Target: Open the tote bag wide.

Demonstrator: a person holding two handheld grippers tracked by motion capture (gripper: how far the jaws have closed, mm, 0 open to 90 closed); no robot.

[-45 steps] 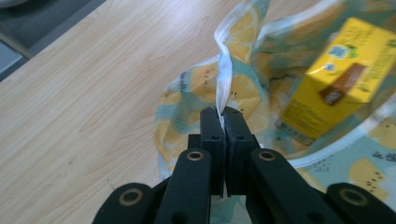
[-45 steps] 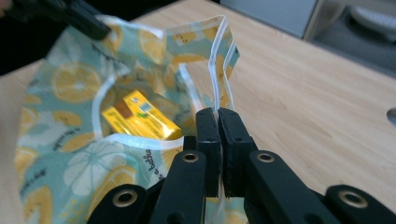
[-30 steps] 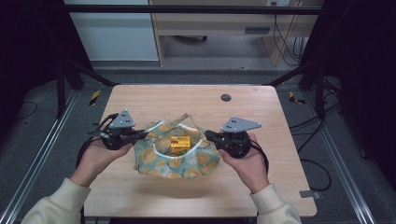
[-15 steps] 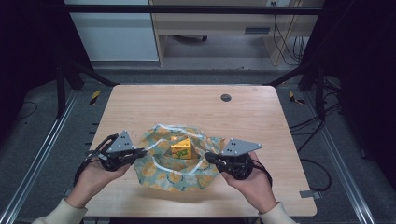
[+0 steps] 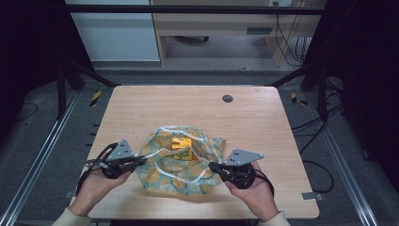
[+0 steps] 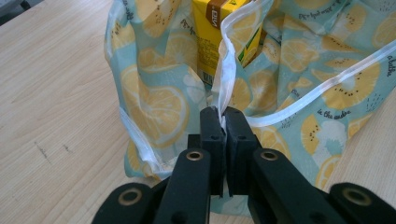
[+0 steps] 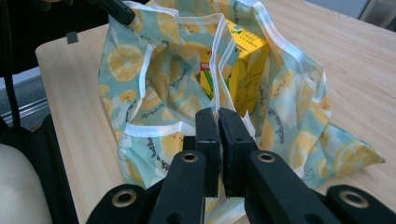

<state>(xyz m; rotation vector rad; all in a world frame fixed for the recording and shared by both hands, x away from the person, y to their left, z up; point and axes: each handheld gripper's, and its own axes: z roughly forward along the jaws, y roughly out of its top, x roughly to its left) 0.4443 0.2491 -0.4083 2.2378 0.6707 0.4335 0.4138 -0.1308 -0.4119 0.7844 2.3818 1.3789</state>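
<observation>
A pale-blue cloth bag (image 5: pixel 181 165) printed with lemon slices and trimmed in white lies slumped on the wooden table (image 5: pixel 141 108), its mouth spread wide. Inside it stands a yellow drink carton (image 5: pixel 180 143). My left gripper (image 5: pixel 141 160) is shut on the white trim at the bag's left edge; in its own view the trim (image 6: pixel 224 79) runs up from between the pressed jaws, with the carton (image 6: pixel 217 32) behind. My right gripper (image 5: pixel 212 165) is shut on the bag's right edge, and the white trim (image 7: pixel 215 60) rises from its jaws beside the carton (image 7: pixel 247 65).
A small dark round plug (image 5: pixel 227 98) sits in the tabletop at the far right. Black frame posts (image 5: pixel 61 84) and floor rails flank the table. Both hands rest near the table's front edge. The left gripper's tip (image 7: pixel 116 11) shows at the top of the right gripper view.
Both hands have come down and back toward the table's front edge and moved apart. The bag has sunk with them and spread flatter and wider on the table.
</observation>
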